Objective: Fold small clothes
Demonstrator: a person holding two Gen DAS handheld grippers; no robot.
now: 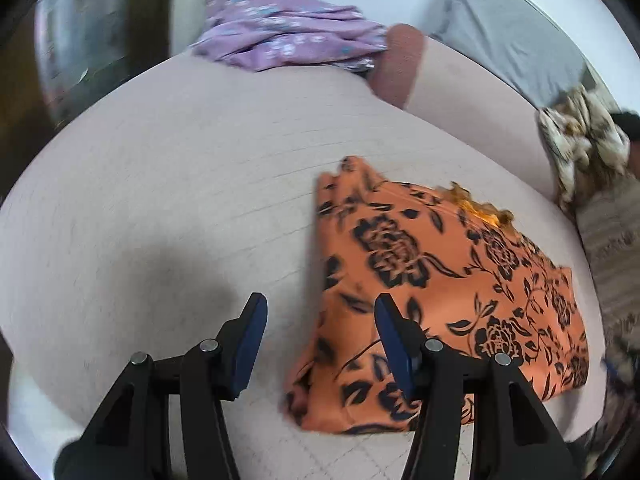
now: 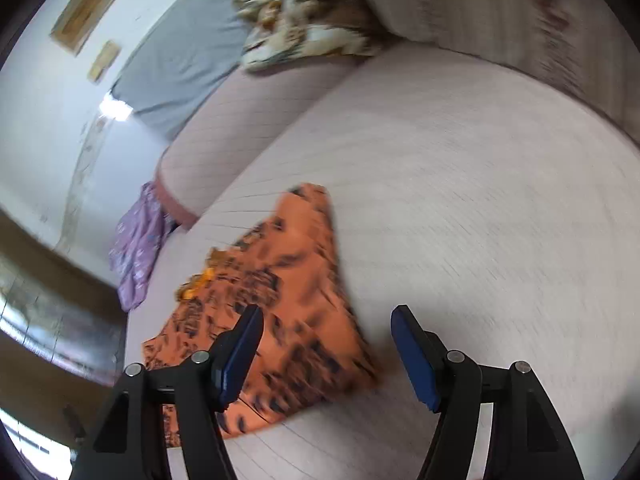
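Orange cloth with a black flower print (image 1: pixel 440 288) lies folded on the pale pink quilted bed cover (image 1: pixel 180 184), filling the lower right of the left wrist view and the lower left of the right wrist view (image 2: pixel 288 300). Left claw (image 1: pixel 320 312) hangs above the cloth's left edge, jaws apart, nothing between them. Right claw (image 2: pixel 326 324) hangs above the cloth's right edge, jaws wide, gripping nothing. Purple flowered garment (image 1: pixel 288 28) lies crumpled at the upper middle, well apart from the cloth. Brown and cream patterned fabric (image 1: pixel 584 140) sits at the right edge.
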